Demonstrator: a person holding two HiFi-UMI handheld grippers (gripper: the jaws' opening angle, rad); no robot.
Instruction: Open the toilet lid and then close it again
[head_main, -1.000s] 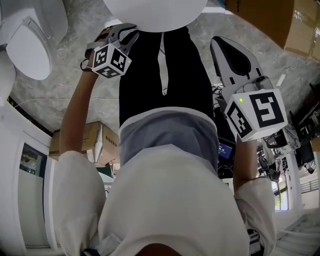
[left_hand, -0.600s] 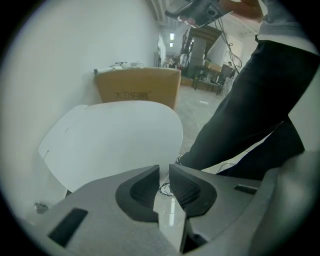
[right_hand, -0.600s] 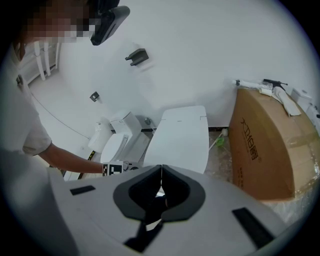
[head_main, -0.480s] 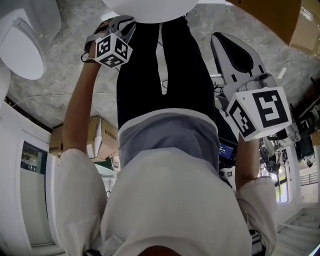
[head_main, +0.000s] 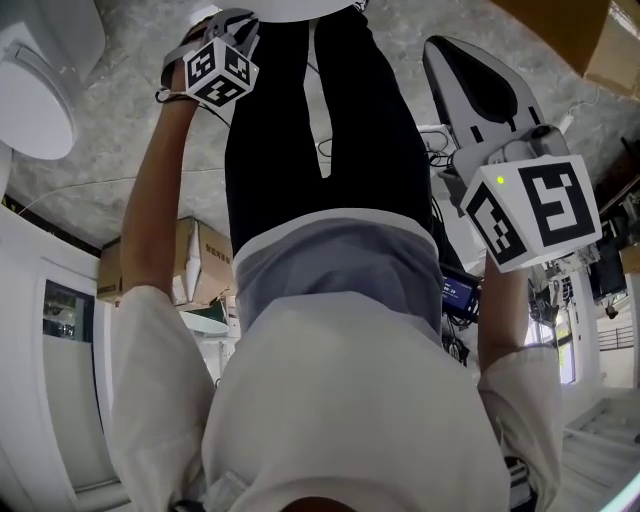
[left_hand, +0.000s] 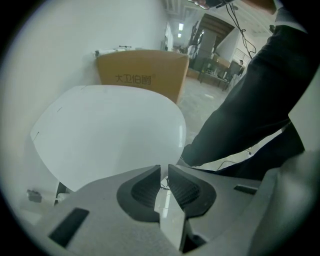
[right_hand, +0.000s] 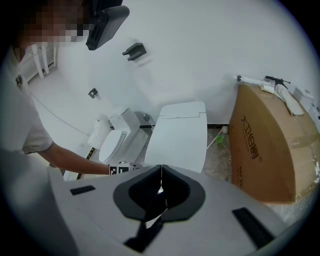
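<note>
Left gripper view: empty left claw (left_hand: 164, 167), just closing to a slit, should hook the rim of the white oval toilet lid (left_hand: 110, 135) at eleven o'clock.

Toilet (right_hand: 180, 135), cardboard box (right_hand: 265, 150) on marbled floor (head_main: 110, 140)

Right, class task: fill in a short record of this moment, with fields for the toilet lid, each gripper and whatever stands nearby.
toilet lid: white, down
left gripper: close by the lid's rim; jaws a narrow gap apart, just been closing, nothing between them
right gripper: away from the toilet; jaws together, empty
nearby, in the right gripper view: cardboard box at right, second toilet at left
</note>
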